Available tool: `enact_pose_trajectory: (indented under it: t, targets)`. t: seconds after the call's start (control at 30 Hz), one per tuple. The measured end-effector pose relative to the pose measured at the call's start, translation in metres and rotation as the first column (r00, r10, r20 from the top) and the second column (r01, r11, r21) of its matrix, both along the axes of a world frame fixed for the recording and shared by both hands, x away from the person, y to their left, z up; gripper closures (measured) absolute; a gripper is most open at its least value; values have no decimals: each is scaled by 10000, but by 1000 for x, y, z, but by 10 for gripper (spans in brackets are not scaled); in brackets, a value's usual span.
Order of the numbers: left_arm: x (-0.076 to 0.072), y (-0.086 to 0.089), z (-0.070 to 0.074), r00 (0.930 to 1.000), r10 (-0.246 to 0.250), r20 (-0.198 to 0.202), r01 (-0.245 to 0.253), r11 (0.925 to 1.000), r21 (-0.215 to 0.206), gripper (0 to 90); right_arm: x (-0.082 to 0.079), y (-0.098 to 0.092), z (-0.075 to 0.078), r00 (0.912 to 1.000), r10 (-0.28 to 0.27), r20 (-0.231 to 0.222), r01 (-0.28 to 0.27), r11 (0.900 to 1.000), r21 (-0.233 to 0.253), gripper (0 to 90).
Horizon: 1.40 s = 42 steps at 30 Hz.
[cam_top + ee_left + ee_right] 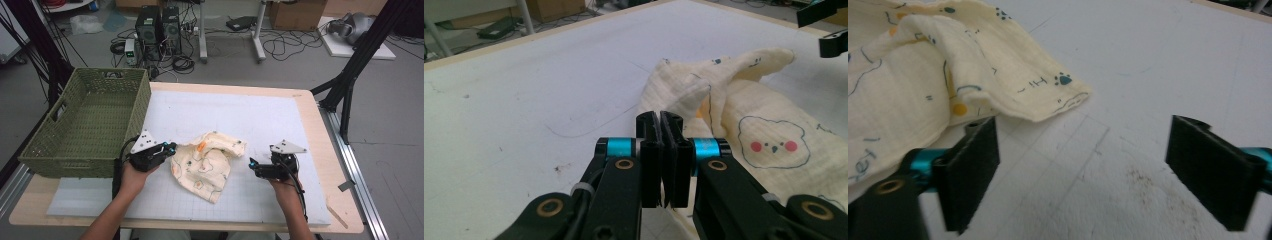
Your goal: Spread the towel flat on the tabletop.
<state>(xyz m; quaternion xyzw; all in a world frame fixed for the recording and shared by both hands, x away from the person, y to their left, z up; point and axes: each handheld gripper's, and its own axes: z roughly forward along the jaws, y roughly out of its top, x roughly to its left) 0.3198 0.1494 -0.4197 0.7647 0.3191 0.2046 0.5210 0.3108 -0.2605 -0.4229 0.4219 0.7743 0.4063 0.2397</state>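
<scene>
A cream cloth (207,162) printed with small cartoon clouds and paws lies crumpled on the white mat (240,115), near its middle. My left gripper (171,148) is at the cloth's left edge, its jaws pressed shut. In the left gripper view the gripper (659,125) has nothing visible between its pads, and the cloth (764,130) lies just beyond and to the right. My right gripper (251,163) sits a short way off the cloth's right side. In its own view that gripper (1083,170) is wide open over bare mat, and a cloth corner (908,75) lies past its left jaw.
A green woven basket (50,152) stands at the table's left side, close behind my left hand. The mat covers most of the wooden table (312,130). Beyond the far edge are table legs, computer boxes and cables on the floor.
</scene>
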Motion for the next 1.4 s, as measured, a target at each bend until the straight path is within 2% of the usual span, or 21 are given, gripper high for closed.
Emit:
enact_pose_trajectory:
  t: [0.07, 0.2, 0.3, 0.37, 0.43, 0.47, 0.5, 0.57, 0.63, 0.67, 0.7, 0.83, 0.97, 1.1, 1.17, 1.2, 1.27, 1.3, 1.33, 1.4]
  targets:
    - [0, 1, 0, 9999, 159, 36, -159, 9999, -38, 867, 7, 4, 0, 9999, 40, 103, -39, 9999, -116, 206]
    - [0, 3, 1, 9995, 300, 105, -299, 9995, -109, 868, 27, 17, -3, 9995, 306, -103, -308, 9994, -153, 286]
    - [0, 3, 1, 9994, 325, 101, -323, 9993, -175, 867, 43, 32, -9, 9971, 630, -436, -642, 9976, -270, 359]
    - [0, 4, 2, 9993, 349, 154, -346, 9993, -160, 868, 52, 40, -16, 9933, 754, -876, -802, 9954, -525, 393]
    - [0, 5, 2, 9991, 393, 171, -391, 9991, -146, 867, 60, 48, -23, 9865, 1034, -1272, -1156, 9889, -928, 437]
    - [0, 5, 2, 9988, 452, 166, -449, 9988, -211, 868, 62, 50, -24, 9864, 1150, -1179, -1255, 9883, -866, 469]
    - [0, 6, 2, 9986, 492, 195, -489, 9987, -150, 868, 63, 51, -24, 9851, 1235, -1199, -1336, 9878, -799, 507]
    - [1, 6, 2, 9979, 605, 243, -604, 9982, -39, 868, 66, 52, -24, 9811, 1415, -1319, -1505, 9868, -606, 644]
    - [1, 5, 1, 9975, 670, 203, -670, 9977, -35, 868, 68, 51, -22, 9816, 1259, -1435, -1366, 9883, -671, 819]
    - [2, 5, 1, 9975, 677, 213, -677, 9977, -18, 868, 71, 50, -21, 9814, 1202, -1497, -1320, 9886, -720, 852]
    - [2, 4, 0, 9974, 696, 201, -696, 9976, -28, 868, 72, 50, -21, 9829, 1184, -1414, -1306, 9881, -808, 854]
    - [7, 1, -1, 9950, 984, 158, -985, 9951, 8, 870, 78, 38, -22, 9946, 407, -956, -517, 9920, -1149, 862]
    - [14, -9, -5, 9932, 1163, -58, -1163, 9932, 93, 874, 81, 25, -19, 9988, -246, -431, 189, 9918, -1264, 864]
    - [25, -28, -4, 9911, 1329, 14, -1329, 9908, 256, 878, 82, 14, -12, 9946, -1040, 22, 1028, 9788, -1771, 864]
    - [32, -33, -2, 9858, 1659, 259, -1671, 9845, 536, 897, 83, 10, -9, 9891, -1446, 279, 1472, 9668, -2090, 864]
    - [36, -33, -2, 9832, 1812, 203, -1820, 9817, 555, 897, 84, 6, -8, 9861, -1647, 229, 1659, 9649, -2033, 863]
    - [41, -32, -3, 9804, 1972, 49, -1972, 9794, 424, 896, 84, 0, -7, 9823, -1869, 99, 1860, 9686, -1649, 860]
    - [41, -32, -4, 9805, 1963, 23, -1962, 9795, 455, 895, 84, -3, -7, 9830, -1834, 14, 1817, 9724, -1462, 857]
    - [41, -33, -4, 9821, 1882, -9, -1880, 9810, 488, 887, 83, -3, -7, 9845, -1756, 22, 1740, 9736, -1481, 845]
    - [39, -36, -5, 9871, 1583, -227, -1568, 9860, 573, 804, 82, -3, -7, 9840, -1782, 72, 1774, 9738, -1419, 738]
